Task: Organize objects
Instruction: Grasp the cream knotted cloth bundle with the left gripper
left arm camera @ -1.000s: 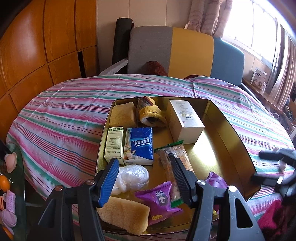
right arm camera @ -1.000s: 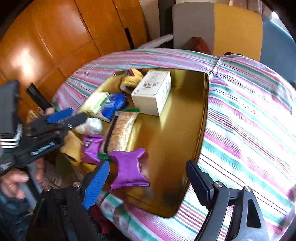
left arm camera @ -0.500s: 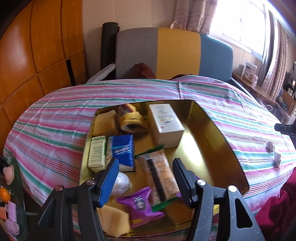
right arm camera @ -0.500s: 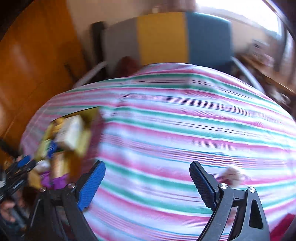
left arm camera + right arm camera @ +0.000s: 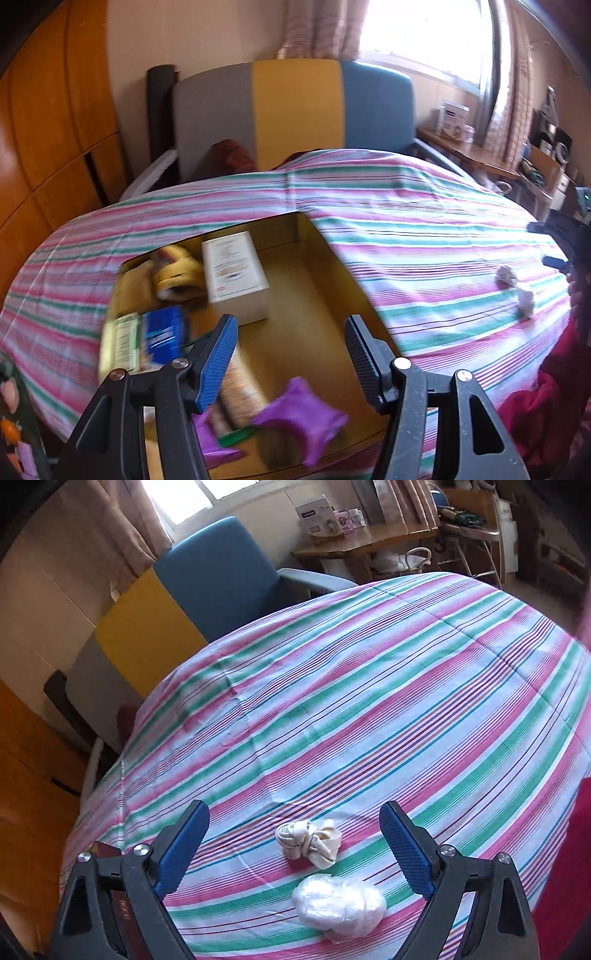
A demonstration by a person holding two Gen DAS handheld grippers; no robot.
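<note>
In the left wrist view my left gripper (image 5: 291, 339) is open and empty above the near part of a gold tray (image 5: 314, 243). The tray holds a white box (image 5: 234, 275), a blue tissue pack (image 5: 162, 334), a green-white carton (image 5: 122, 341), a yellow roll (image 5: 177, 275), a cracker pack (image 5: 240, 387) and purple snack packets (image 5: 299, 417). In the right wrist view my right gripper (image 5: 293, 834) is open and empty over the striped cloth, with a knotted beige cloth (image 5: 308, 842) and a white plastic bundle (image 5: 338, 904) between its fingers. Both also show in the left wrist view (image 5: 515, 286).
A round table with a pink-green striped cloth (image 5: 369, 701) fills both views. A grey, yellow and blue chair (image 5: 295, 114) stands behind it. Wood panelling (image 5: 48, 122) is at the left. A side table with boxes (image 5: 362, 535) stands by the window.
My right gripper has swung away from the tray to the right side of the table, over the two bundles. My left gripper has turned right, so the tray sits further left.
</note>
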